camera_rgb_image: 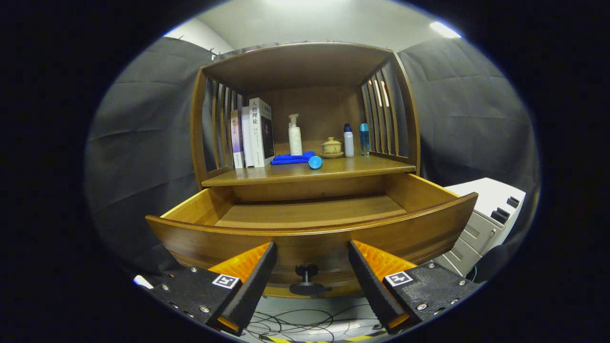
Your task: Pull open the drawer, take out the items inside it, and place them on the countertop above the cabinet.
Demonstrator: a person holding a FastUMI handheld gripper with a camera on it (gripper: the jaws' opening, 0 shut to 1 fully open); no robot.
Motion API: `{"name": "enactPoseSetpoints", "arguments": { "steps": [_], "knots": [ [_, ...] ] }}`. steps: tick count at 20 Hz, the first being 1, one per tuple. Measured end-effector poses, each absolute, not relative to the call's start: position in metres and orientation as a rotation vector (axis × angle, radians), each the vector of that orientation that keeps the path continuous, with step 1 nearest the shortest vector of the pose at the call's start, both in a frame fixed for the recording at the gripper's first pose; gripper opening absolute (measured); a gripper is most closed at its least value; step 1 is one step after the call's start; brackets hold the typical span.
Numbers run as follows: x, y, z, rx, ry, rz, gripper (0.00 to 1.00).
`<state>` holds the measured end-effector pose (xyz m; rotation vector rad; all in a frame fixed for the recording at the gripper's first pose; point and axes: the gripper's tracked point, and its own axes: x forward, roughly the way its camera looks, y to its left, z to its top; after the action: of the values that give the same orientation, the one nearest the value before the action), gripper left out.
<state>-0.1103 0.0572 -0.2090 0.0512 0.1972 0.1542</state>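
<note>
One wooden drawer (pixel 310 238) stands pulled out, hand-held gripper (pixel 312 267) spread.

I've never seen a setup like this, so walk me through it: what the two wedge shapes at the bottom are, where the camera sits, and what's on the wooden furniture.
The camera rides on a hand-held gripper and looks forward along its two fingers, the wedges you see. They are spread open and hold nothing; the knob of the drawer sits between them. The drawer is pulled open, and the part of its floor in view is bare. Above it, the countertop carries some books, a pump bottle, a blue cloth, a small blue object, a lidded cup and two small bottles.
</note>
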Motion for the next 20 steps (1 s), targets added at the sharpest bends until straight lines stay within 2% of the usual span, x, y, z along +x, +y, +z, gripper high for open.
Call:
{"name": "enactPoseSetpoints", "arguments": {
  "steps": [20],
  "knots": [
    [0.052,0.088,-0.197,-0.038,0.127,0.126,0.95]
  ]
}}
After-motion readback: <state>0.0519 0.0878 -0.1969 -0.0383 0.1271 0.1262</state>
